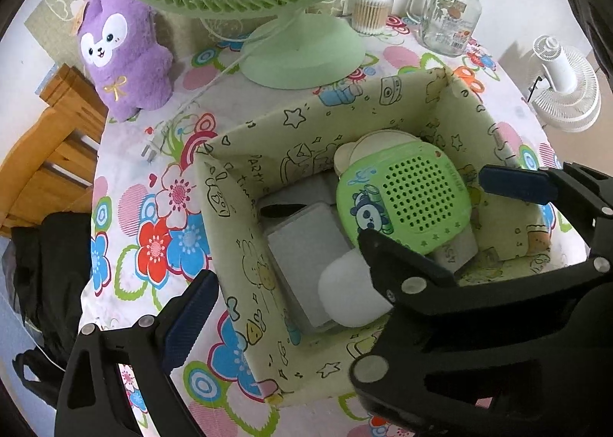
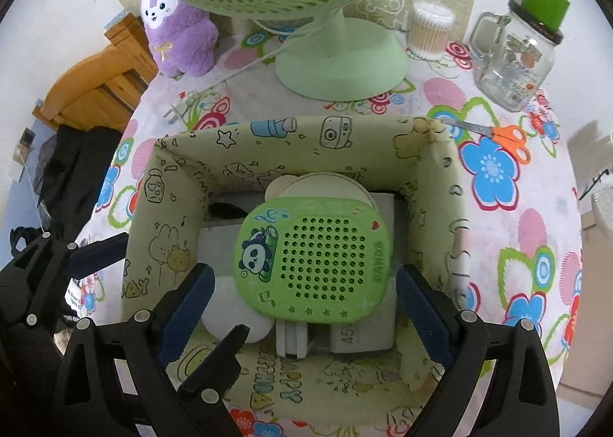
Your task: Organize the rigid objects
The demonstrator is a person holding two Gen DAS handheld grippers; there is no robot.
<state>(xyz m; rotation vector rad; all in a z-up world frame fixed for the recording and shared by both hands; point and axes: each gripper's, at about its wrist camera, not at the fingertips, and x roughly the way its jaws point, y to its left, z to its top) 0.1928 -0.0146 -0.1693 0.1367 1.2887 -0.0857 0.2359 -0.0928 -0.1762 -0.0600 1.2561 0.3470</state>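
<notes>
resting on top of the other items inside the bin (image 2: 174,184), one green speaker (image 2: 316,261): rounded-square hard plastic, perforated grille, panda print, tilted against a round cream disc (image 2: 325,186) with two small ears. under the speaker: one flat grey rectangular case (image 1: 302,257), one smooth white rounded lump (image 1: 346,293), one pale block with printed digits (image 2: 362,335). what else lies beneath the speaker cannot be made out.

bin: one, soft-sided fabric, pale yellow-green with black doodles, square, walls sagging inward.

right gripper (image 2: 302,295): blue ribbed pads spread wide, one on each side of the speaker's near edge, no contact visible, holding nothing. left gripper (image 1: 341,245): also spread wide and empty, one pad outside the bin's left wall, the other over the bin's right side; the right tool's black frame crosses between them.

behind the bin: one mint-green plastic fan (image 2: 341,65), round base, ribbed cage, white cord trailing to a two-pin plug (image 2: 174,113) left of the bin's far corner. one purple plush (image 2: 178,35) far left of the fan. one clear tub of cotton swabs (image 2: 429,31) right of the fan base. one glass mug-jar (image 2: 515,61) with a green cap further right. one pair of orange-handled scissors (image 2: 498,134) touching the bin's far right corner.

tablecloth (image 2: 517,245): flowers, glossy.
</notes>
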